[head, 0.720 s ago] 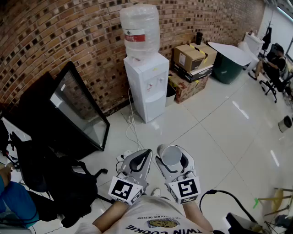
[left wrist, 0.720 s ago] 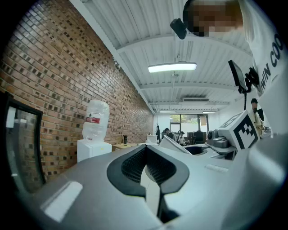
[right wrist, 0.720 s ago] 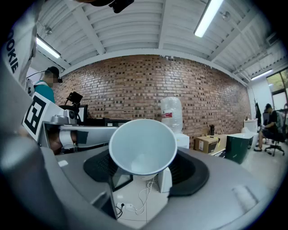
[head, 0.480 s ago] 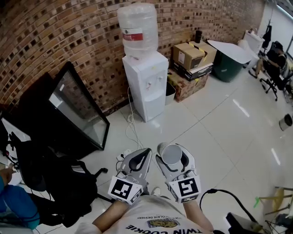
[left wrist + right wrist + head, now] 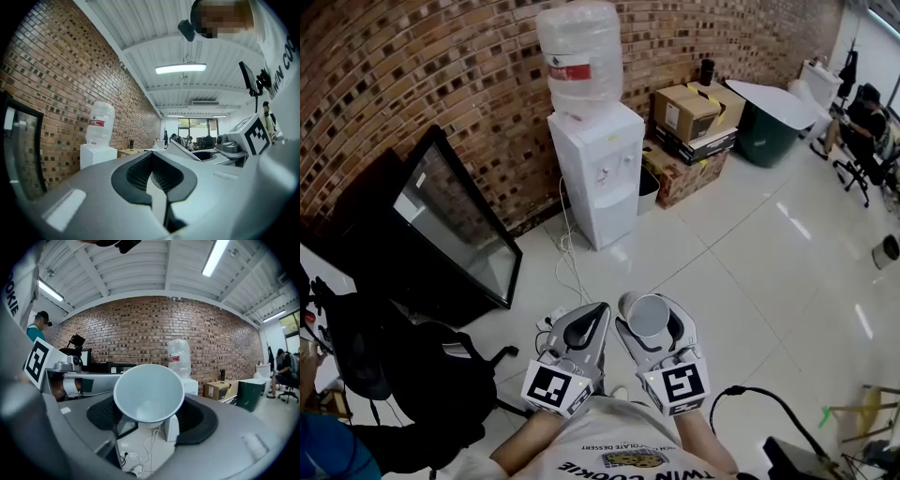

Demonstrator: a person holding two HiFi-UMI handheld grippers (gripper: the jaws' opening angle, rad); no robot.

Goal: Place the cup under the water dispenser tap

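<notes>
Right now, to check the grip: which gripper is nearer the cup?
Right. The right gripper clamps the cup between its jaws; the left gripper hangs shut beside it, not touching.

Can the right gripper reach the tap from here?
Probably not yet. The right gripper holds the cup, but the dispenser stands well off by the brick wall. The floor between looks free for walking closer.
</notes>
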